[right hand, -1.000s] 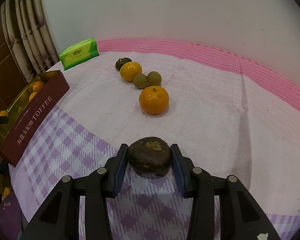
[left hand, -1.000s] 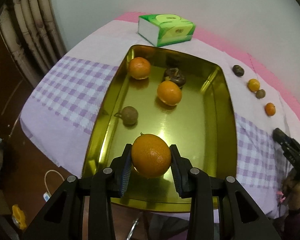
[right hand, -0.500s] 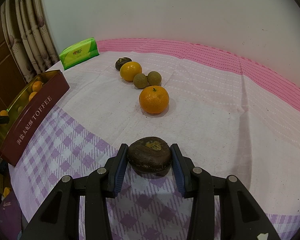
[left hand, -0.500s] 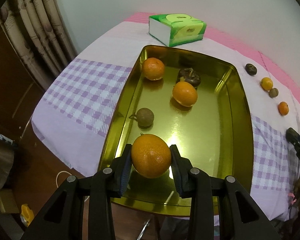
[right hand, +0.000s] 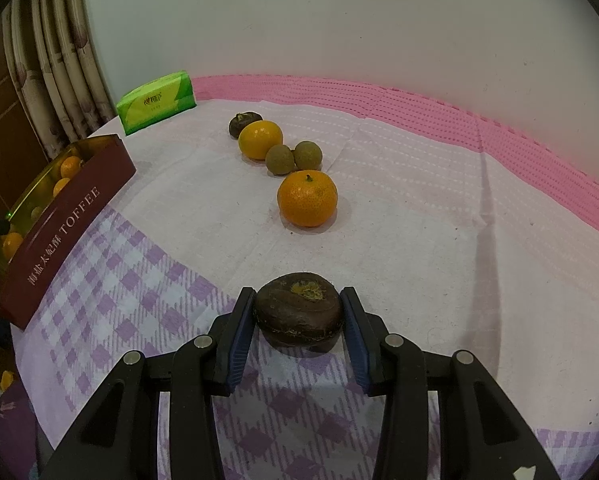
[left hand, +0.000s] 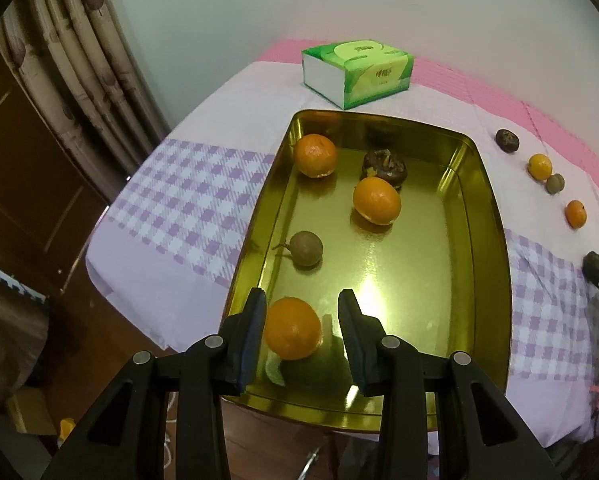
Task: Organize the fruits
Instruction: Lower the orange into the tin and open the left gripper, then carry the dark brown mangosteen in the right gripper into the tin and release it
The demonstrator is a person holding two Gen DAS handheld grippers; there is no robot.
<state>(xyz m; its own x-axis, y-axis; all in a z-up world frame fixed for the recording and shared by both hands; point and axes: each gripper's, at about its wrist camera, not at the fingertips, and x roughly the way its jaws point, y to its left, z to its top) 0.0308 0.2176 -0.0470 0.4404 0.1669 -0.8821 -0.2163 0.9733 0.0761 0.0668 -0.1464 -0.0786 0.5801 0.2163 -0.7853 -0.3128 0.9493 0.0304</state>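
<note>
Table [right hand: 399, 216], pink and lilac-check cloth; green tissue box [left hand: 357, 72] at its far edge.

Gold tin tray [left hand: 487, 240] at the table's left edge, long side running front to back. Inside: one orange [left hand: 314, 155] at the far left corner, dark brown fruit [left hand: 384, 166] and second orange [left hand: 376, 200] mid-tray toward the far end, small brown longan [left hand: 306, 248] along the left wall.

Change: left gripper [left hand: 302, 332] jaws opening. A second ago the mandarin [left hand: 292, 333] was clamped between the pads; now it sits on the tray floor at the near left corner, close against the left pad, clear gap to the right pad. Judged released. Fifth fruit in the tray, placement done; gripper can likely withdraw.

Right gripper [right hand: 298, 320] unchanged: pads closed on a dark brown fruit [right hand: 298, 312], low over the checked cloth near the front edge. Probably next for the tray.

On the cloth, mid-table, well apart from the tray: orange [right hand: 307, 199], two longans [right hand: 293, 157], yellow-orange citrus [right hand: 260, 139], dark fruit [right hand: 243, 124].
</note>
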